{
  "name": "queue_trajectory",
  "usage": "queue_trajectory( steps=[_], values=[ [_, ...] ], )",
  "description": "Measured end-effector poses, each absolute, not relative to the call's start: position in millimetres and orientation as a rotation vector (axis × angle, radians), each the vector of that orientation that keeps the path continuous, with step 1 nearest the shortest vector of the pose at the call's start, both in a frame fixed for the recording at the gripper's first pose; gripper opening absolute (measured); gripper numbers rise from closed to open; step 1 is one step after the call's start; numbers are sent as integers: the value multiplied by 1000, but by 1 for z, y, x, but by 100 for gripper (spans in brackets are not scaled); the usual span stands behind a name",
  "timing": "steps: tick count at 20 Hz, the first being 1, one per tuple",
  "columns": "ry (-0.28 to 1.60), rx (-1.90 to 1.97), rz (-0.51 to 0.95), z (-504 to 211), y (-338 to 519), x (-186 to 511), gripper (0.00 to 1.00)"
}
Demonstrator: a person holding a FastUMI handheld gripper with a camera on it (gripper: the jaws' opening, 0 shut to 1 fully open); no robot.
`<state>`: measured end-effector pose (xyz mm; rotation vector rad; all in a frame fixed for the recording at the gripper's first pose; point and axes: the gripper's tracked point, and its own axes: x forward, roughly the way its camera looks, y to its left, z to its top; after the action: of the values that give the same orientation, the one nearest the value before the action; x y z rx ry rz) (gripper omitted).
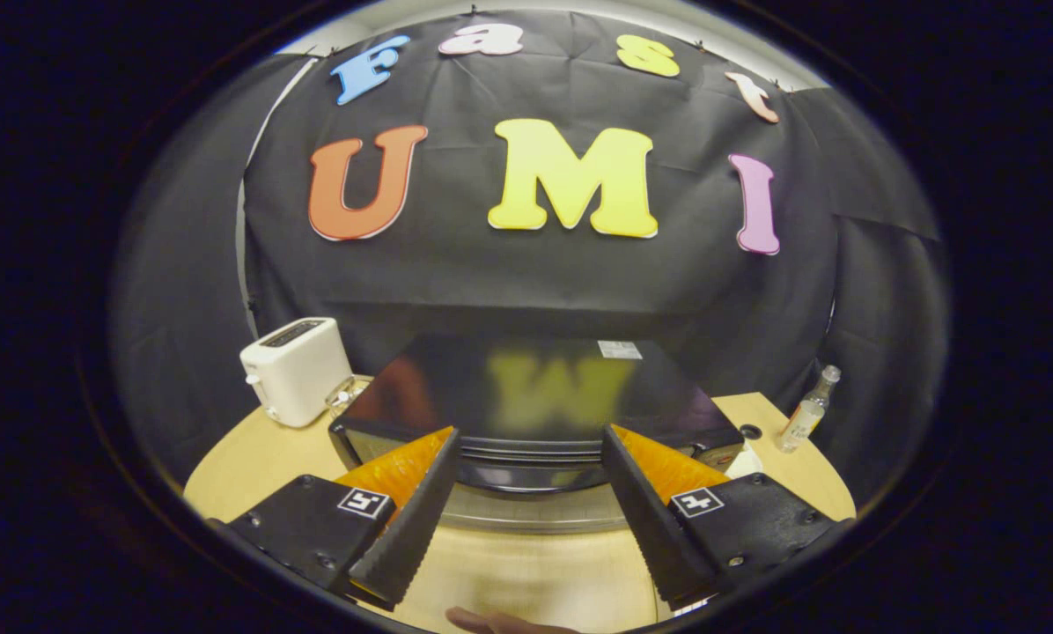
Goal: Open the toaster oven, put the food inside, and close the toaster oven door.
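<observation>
Ahead of spread jaws: toaster oven [535, 401] | left: white toaster [296, 370] | right: bottle [806, 412]

The gripper [531, 493] has 2 wedge-shaped fingers with ridged inner faces, black screw-fastened mounts, each carrying 1 square marker

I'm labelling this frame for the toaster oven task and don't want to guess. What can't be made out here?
- Toaster oven door: seen from above, behind the open gripper fingers; open or shut unclear.
- Food: can't tell where it is.
- Hand: cut off below the fingers.
- Small thing between white toaster and oven: half hidden, too small.
- Clear bottle: contents too small to tell.
</observation>
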<state>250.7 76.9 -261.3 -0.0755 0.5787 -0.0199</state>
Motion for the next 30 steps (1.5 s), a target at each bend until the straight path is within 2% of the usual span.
queue_trajectory(
  steps=[11, 15, 30],
  values=[
    [669, -38, 45, -270, 81, 266, 99],
    [596, -10, 56, -268, 80, 262, 99],
    [591, -67, 76, -287, 79, 160, 99]
  ],
)
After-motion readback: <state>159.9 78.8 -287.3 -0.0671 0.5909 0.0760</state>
